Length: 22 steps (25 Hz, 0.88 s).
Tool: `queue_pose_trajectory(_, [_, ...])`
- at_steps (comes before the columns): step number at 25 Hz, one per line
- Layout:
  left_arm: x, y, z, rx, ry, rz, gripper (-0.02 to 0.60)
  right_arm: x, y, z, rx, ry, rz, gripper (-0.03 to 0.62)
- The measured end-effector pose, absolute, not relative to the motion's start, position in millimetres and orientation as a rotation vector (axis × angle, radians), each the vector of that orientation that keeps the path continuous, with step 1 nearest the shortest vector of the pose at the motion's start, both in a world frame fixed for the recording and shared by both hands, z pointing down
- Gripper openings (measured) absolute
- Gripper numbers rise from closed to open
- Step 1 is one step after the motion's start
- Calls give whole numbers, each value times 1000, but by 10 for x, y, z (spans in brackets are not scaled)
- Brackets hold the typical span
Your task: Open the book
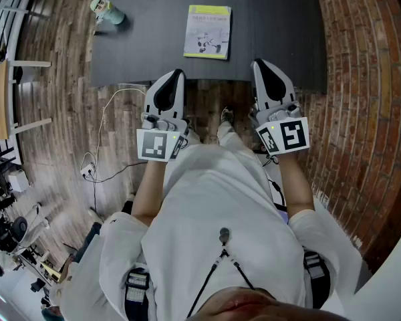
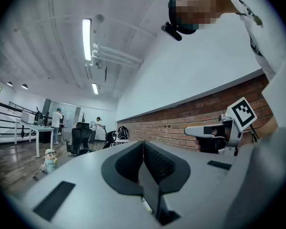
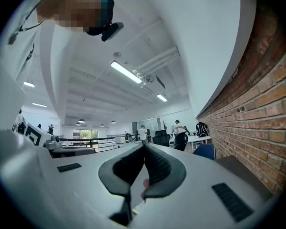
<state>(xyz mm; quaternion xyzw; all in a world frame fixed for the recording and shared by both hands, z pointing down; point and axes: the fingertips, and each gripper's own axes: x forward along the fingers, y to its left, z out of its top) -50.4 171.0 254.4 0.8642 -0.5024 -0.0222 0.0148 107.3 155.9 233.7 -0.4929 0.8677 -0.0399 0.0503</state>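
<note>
Close in, the left gripper (image 1: 176,74) and right gripper (image 1: 259,64) sit level at the person's waist, jaws pressed together on nothing. I'd judge it a ready pose before any reach. Past their tips, the book (image 1: 208,32) lies closed, cover up, at upper centre of the head view on the dark table (image 1: 140,52), well apart from both. The gripper views skim level and miss it. The left one catches the toy figure (image 2: 50,160) at lower left, with the brick wall (image 2: 181,123) beyond.

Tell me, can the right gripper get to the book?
Probably yes: nothing lies between the right gripper and the book on the dark table, though its jaws are shut.
</note>
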Motion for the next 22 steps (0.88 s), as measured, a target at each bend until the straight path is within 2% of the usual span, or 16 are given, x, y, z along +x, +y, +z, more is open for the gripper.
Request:
queue_pose_trajectory(12, [-1300,2584,2375,2763,-1438,-161,23,219,2649,2126,-1614,2588,-57,35])
queue_pose_trajectory(22, [-1541,2965,2231,2735,-1546,-157,23,104,2944,1949,-1555,2579,-46,35])
